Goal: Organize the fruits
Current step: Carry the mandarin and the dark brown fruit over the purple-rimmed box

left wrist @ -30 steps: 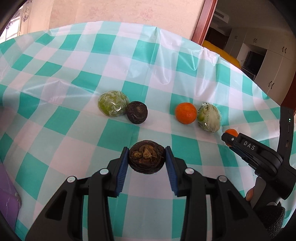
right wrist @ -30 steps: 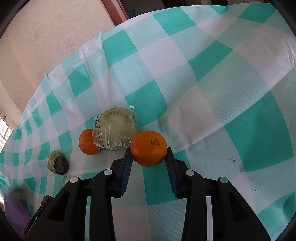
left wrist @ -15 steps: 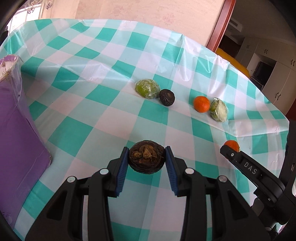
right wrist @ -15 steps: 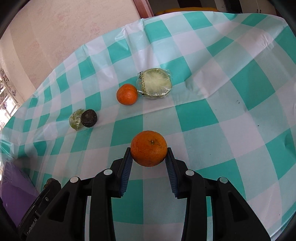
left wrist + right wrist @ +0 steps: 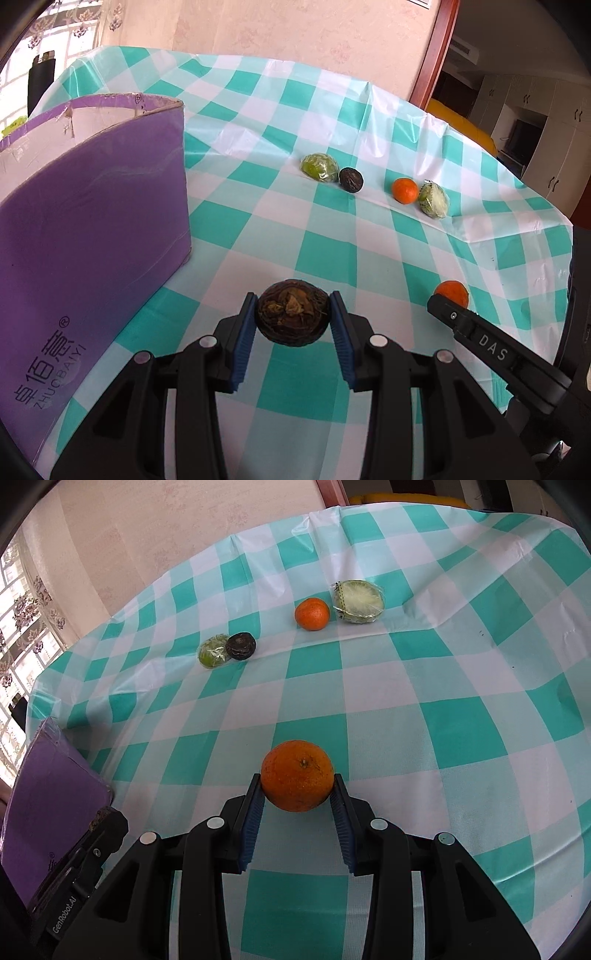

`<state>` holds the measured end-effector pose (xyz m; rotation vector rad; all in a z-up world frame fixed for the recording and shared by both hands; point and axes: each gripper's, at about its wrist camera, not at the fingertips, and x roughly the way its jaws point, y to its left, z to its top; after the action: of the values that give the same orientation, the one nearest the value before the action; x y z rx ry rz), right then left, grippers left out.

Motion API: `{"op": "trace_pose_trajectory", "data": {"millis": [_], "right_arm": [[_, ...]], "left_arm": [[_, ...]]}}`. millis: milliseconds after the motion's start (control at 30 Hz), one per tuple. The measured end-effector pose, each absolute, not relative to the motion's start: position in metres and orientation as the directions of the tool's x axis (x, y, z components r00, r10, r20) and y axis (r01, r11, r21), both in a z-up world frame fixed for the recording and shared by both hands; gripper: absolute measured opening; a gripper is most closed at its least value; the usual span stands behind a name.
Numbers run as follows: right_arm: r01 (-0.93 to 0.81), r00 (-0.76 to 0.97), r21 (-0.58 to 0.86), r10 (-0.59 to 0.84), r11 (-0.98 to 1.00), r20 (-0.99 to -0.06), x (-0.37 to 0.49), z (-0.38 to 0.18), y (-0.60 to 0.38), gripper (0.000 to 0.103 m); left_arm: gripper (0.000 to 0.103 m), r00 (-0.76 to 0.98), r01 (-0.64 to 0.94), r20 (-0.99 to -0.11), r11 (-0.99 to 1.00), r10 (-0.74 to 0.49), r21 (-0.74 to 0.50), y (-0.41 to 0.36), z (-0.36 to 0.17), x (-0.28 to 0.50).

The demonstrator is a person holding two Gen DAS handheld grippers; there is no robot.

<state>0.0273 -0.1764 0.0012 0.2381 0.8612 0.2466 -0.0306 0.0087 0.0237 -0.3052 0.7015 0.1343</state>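
Observation:
My left gripper (image 5: pixel 293 314) is shut on a dark brown wrinkled fruit (image 5: pixel 293 318), held above the checked tablecloth just right of an open purple box (image 5: pixel 92 221). My right gripper (image 5: pixel 297 788) is shut on an orange (image 5: pixel 297 781); that orange (image 5: pixel 451 291) also peeks out behind the right gripper's finger in the left wrist view. Far across the table lie a wrapped green fruit (image 5: pixel 319 168) touching a dark round fruit (image 5: pixel 351 180), and a second orange (image 5: pixel 405 190) beside a wrapped pale green fruit (image 5: pixel 434 199).
The purple box (image 5: pixel 48 805) stands at the table's left side, its top open. A teal and white checked cloth (image 5: pixel 443 720) covers the table and hangs over the far edge. A wall and a doorway lie beyond.
Both grippers drew back from the far fruits, carrying the brown fruit and the orange. The purple box came into full view at the left.

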Motion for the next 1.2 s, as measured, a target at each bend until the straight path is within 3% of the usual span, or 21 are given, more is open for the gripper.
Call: {"op": "trace_pose_trajectory", "data": {"millis": [567, 867, 1200], "right_arm": [[-0.237, 0.655, 0.287, 0.370, 0.928, -0.659, -0.035, 0.014, -0.155, 0.037], [-0.317, 0.691, 0.333, 0.457, 0.888, -0.561, -0.056, 0.040, -0.140, 0.037], [-0.508, 0.674, 0.335, 0.609, 0.793, -0.418, -0.091, 0.078, -0.103, 0.037]], "left_arm": [[0.039, 0.819, -0.180, -0.572, 0.966, 0.044, -0.183, 0.010, 0.037, -0.098], [0.039, 0.918, -0.176, -0.379, 0.976, 0.115, -0.130, 0.017, 0.095, -0.152], [0.040, 0.914, -0.359, -0.263, 0.917, 0.308, -0.175, 0.087, 0.146, -0.196]]}}
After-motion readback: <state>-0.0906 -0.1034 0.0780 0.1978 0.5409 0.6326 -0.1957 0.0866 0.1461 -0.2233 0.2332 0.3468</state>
